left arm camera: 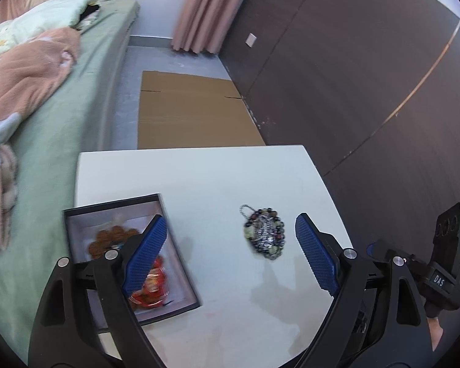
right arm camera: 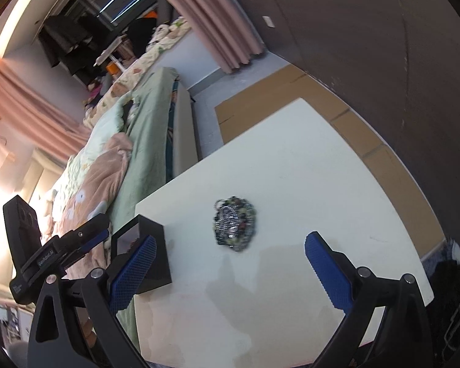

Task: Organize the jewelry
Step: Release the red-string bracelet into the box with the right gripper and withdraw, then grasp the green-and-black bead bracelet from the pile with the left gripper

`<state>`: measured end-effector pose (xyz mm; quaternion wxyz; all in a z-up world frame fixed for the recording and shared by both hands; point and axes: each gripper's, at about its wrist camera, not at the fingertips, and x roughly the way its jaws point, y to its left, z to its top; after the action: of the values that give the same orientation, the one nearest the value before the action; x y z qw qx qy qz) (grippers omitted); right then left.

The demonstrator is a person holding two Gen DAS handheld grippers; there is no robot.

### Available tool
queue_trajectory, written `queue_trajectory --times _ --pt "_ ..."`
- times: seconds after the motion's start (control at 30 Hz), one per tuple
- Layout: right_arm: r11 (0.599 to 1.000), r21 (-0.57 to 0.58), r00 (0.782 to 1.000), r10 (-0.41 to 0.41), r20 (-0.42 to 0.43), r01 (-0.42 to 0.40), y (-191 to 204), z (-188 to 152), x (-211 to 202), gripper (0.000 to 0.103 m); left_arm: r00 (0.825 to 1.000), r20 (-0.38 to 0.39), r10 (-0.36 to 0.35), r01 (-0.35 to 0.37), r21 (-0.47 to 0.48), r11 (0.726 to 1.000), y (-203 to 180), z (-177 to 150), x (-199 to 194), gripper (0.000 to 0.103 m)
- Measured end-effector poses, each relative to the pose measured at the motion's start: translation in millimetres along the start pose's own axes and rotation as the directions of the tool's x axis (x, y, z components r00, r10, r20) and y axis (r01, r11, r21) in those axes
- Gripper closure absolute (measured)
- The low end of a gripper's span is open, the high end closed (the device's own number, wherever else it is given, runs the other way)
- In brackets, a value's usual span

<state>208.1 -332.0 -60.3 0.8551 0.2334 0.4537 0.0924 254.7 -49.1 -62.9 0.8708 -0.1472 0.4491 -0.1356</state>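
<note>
A pile of dark beaded bracelets with a silver chain (left arm camera: pixel 265 233) lies on the white table (left arm camera: pixel 217 178), also in the right wrist view (right arm camera: pixel 234 227). An open black box (left arm camera: pixel 113 214) at the table's left edge holds a brown beaded piece (left arm camera: pixel 110 237) and a red-orange piece (left arm camera: pixel 151 293). My left gripper (left arm camera: pixel 230 254) is open and empty above the table, its left finger over the box. My right gripper (right arm camera: pixel 230 271) is open and empty, just short of the pile. The box (right arm camera: pixel 156 254) shows by its left finger.
A bed with green sheet and blankets (left arm camera: pixel 46 98) runs along the table's left side. Flat cardboard (left arm camera: pixel 193 110) lies on the floor beyond the table. A dark wall (left arm camera: pixel 368 76) stands to the right. The other gripper's body (left arm camera: pixel 444 260) is at the right.
</note>
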Motion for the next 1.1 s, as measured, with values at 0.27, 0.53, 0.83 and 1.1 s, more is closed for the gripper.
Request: queue_trajectory --times 0.27,0.53,0.83,1.1 --pt "0.998 0.063 1.000 -0.007 -0.001 0.007 -31 9 0 0.008 0.996 -0.088 0.004 0.002 0.064 0.998 -34 -8 45 0.042" --pt "0.996 0.092 1.000 0.011 -0.010 -0.010 -48 16 4 0.008 0.983 -0.136 0.123 -0.114 0.069 0.991 -38 -16 84 0.082" --pt "0.995 0.098 1.000 0.019 -0.017 -0.017 -51 16 7 0.008 0.973 -0.180 0.145 -0.136 0.065 0.989 -40 -22 116 0.084" --pt "0.993 0.112 0.999 0.031 -0.021 -0.028 -54 13 10 0.008 0.957 -0.180 0.228 -0.208 0.126 0.970 -50 -29 130 0.087"
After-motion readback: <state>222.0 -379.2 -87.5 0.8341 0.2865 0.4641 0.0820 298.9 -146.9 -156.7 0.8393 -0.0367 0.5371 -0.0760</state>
